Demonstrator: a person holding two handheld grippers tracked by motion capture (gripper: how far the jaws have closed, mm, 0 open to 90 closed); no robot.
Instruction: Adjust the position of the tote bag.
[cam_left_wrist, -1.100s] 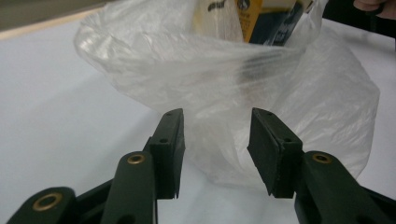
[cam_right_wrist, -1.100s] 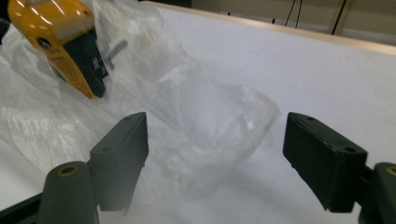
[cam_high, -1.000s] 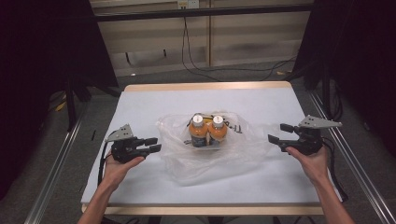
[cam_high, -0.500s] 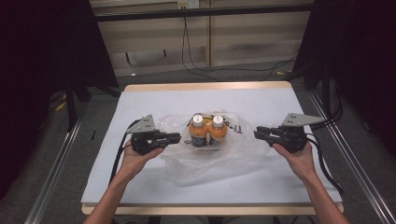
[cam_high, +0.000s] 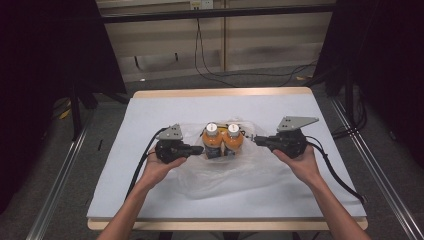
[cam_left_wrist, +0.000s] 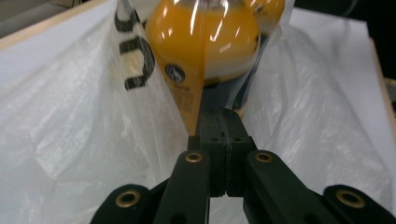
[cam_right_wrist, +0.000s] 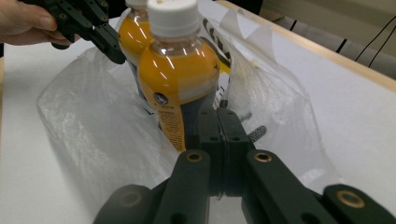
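Black left gripper (cam_high: 199, 149), black right gripper (cam_high: 257, 141), grey three-cornered plates, brass-ringed screws, trailing black cables, bare forearms

A table (cam_high: 150, 107) with a pale grey top and a light wooden edge carries a crumpled clear plastic bag (cam_high: 220, 170) near its middle, two orange bottles (cam_high: 222, 142) standing upright within it.

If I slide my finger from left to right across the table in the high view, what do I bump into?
left gripper → first orange bottle → second orange bottle → right gripper
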